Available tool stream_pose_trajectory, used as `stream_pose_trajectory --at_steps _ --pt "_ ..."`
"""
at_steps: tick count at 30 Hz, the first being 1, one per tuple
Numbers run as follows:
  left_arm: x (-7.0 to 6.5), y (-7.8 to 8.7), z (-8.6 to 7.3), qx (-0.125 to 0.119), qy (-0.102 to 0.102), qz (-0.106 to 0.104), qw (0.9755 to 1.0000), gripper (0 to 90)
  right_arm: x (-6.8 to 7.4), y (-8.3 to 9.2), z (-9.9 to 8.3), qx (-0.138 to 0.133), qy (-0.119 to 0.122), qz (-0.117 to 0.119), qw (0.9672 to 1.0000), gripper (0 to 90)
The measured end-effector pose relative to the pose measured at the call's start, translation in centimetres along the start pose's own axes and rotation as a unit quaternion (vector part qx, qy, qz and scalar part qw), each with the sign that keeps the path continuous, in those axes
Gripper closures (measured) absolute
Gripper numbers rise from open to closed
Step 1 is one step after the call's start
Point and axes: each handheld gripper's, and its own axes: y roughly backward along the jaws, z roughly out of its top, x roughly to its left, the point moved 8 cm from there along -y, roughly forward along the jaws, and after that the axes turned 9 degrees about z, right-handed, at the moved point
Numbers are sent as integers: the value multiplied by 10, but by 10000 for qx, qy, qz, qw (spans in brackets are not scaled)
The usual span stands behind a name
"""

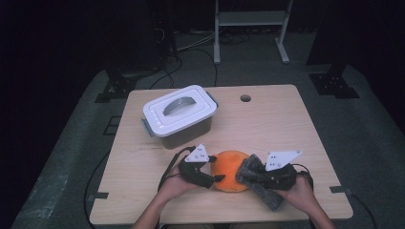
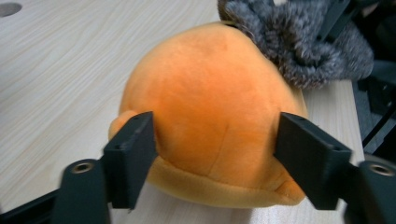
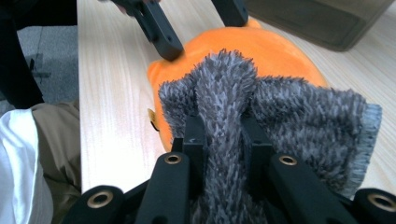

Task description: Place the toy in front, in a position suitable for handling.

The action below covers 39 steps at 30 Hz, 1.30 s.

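The high view adds a lidded box behind. Up close, the left gripper straddles the orange plush, jaws parted. The right gripper pinches the grey cloth.

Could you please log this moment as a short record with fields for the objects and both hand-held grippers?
surface: wooden table
orange plush toy: on the table's near edge, between both grippers
grey fuzzy cloth: draped against the plush
left hand-held gripper: jaws astride the plush, either side of it
right hand-held gripper: shut on the cloth
lidded bin: white lid closed, behind the plush
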Motion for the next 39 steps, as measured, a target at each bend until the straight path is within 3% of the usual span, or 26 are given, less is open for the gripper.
stream_pose_trajectory --at_steps 3,4,5,8,14,17,20,23,25,28,31,36,39 --pt "-6 1 4 -65 -262 19 9996 328 4 5 11 -155 205 -115 9996 758" --pt "-10 0 6 -103 -399 48 9991 332 5 7 16 -201 253 -138 9994 758" --pt "-18 0 8 -111 -683 60 9976 335 5 7 25 -264 318 -177 9990 758" --pt "-21 0 8 -75 -851 90 9963 335 2 8 29 -263 344 -211 9988 758" --pt "-14 -1 7 -134 -610 254 9977 291 -5 6 9 -84 72 -138 9998 758" --pt "-15 -2 8 -185 -568 200 9980 305 -6 14 -5 13 -83 -100 9999 757" --pt "-19 -2 9 -199 -671 165 9974 326 -5 19 -3 -76 -88 -111 9999 757" --pt "-25 -2 10 -202 -892 85 9958 330 -8 26 17 -471 -48 -185 9987 756" --pt "-26 -1 11 -200 -938 100 9953 326 -11 25 20 -518 -65 -200 9984 756" --pt "-25 0 11 -194 -911 118 9956 268 -16 16 16 -373 -174 -153 9990 756" --pt "-19 9 17 -411 -730 116 9964 251 -16 10 5 -406 -323 3 9987 756" --pt "-14 15 22 -520 -621 221 9965 210 -10 12 1 -353 -306 68 9989 756" --pt "-14 11 19 -404 -564 179 9974 221 -6 12 -1 -306 -273 117 9991 756"
